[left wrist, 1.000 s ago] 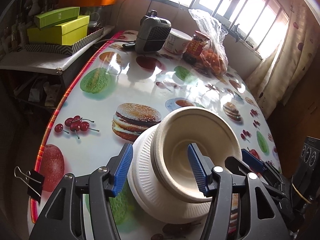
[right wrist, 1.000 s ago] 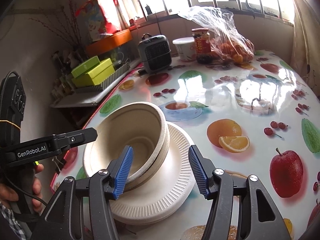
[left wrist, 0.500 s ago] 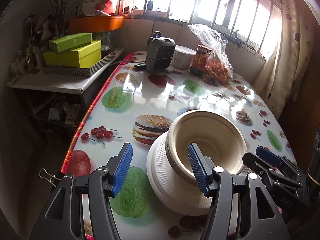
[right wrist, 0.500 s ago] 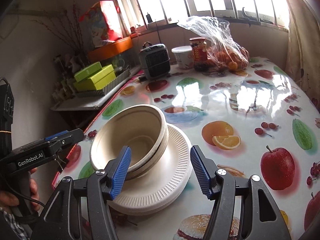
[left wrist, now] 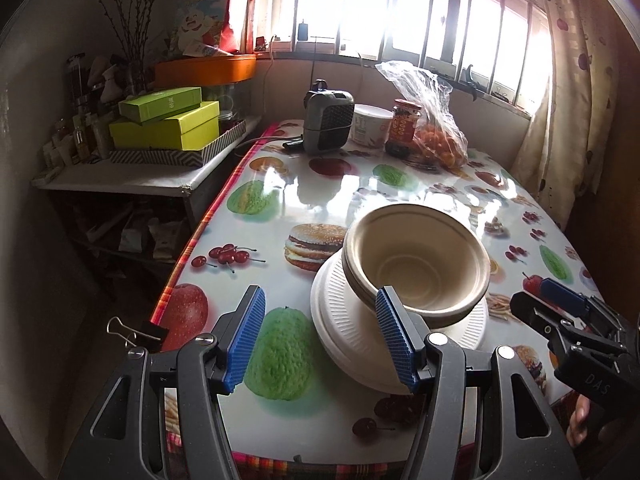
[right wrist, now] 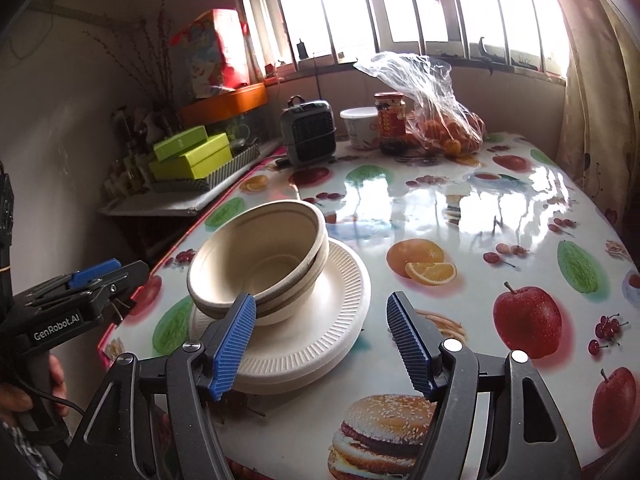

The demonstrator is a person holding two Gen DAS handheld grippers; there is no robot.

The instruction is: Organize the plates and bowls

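Nested bowls (right wrist: 260,256) on stacked plates (right wrist: 324,320) near the table's (right wrist: 460,208) left edge (tilted); left gripper (left wrist: 320,340) and right gripper (right wrist: 320,340) apart, gripping nothing, the right just widened.

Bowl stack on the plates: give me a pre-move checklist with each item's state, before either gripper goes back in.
1. Bowls nested together: ok.
2. Bowls sit level on the plates: not ok, tilted.
3. Left gripper clear of the stack: ok, nothing between its pads.
4. Right gripper empty: ok, jaws have just been opening, nothing gripped.
5. Plates rest flat on the table: ok.
6. How many plates are stacked: cannot tell.
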